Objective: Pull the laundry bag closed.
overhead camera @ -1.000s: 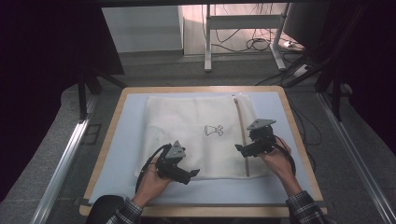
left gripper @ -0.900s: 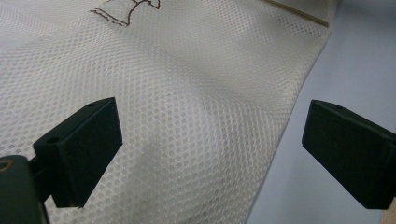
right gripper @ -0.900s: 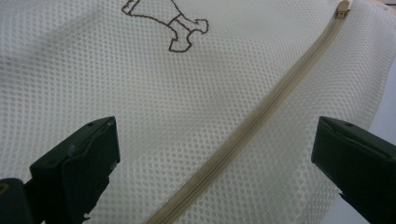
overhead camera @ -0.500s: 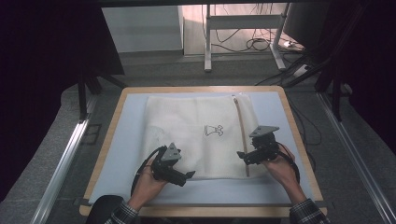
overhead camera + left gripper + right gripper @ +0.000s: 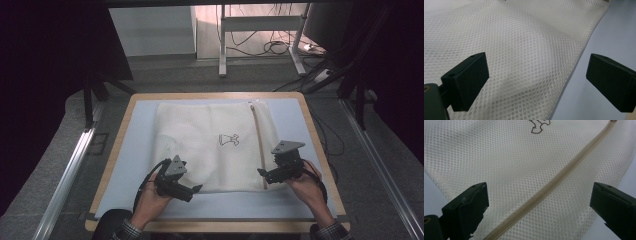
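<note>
A cream mesh laundry bag [image 5: 210, 145] lies flat on the pale blue mat [image 5: 135, 150], with a beige zipper [image 5: 258, 145] down its right side and a small dark outline print [image 5: 228, 140] near the middle. My left gripper [image 5: 192, 190] hovers open over the bag's near-left edge; the left gripper view has mesh [image 5: 519, 50] between the jaws and mat [image 5: 609, 32] to the right. At the near-right part of the bag my right gripper [image 5: 263, 174] is open, jaws straddling the zipper [image 5: 554, 182]. Neither holds anything.
The mat sits on a wooden-rimmed table [image 5: 117, 150]. Metal rails [image 5: 70, 170] run along both sides on the floor. A white desk frame [image 5: 260, 30] and cables [image 5: 275, 47] stand beyond the far edge. Bare mat borders the bag left and right.
Both hands have drawn back toward the near edge of the table. The right gripper slid down along the zipper; the left one moved slightly nearer the bag's front edge.
</note>
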Action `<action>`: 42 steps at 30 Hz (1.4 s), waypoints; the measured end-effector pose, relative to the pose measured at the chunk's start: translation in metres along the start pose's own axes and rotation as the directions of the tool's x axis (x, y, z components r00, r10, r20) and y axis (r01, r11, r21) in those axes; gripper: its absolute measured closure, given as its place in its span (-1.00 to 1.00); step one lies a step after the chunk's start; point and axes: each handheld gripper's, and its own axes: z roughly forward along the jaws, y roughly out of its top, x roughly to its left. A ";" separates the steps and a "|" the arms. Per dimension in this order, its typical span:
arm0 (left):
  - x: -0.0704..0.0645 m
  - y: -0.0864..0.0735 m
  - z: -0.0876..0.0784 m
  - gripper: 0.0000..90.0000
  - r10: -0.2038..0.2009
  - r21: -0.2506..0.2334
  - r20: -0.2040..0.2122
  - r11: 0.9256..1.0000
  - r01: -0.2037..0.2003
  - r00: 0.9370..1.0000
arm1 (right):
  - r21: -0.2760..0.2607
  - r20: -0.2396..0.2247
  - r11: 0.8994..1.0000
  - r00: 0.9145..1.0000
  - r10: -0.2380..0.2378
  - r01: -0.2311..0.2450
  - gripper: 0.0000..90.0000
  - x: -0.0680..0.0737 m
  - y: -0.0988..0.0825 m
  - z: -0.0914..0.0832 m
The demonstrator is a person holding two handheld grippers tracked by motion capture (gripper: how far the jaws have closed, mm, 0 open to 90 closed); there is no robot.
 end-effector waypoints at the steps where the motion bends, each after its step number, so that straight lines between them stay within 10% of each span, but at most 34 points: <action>1: 0.000 -0.001 -0.002 -0.91 0.000 -0.001 -0.002 1.000 0.000 1.000 | -0.003 0.000 1.000 1.000 0.000 0.000 -0.96 0.001 -0.001 -0.001; 42: 0.012 -0.045 -0.058 -0.92 -0.077 -0.059 -0.137 0.996 0.070 0.988 | -0.044 0.062 0.998 0.997 0.038 -0.036 -1.00 0.018 -0.049 -0.053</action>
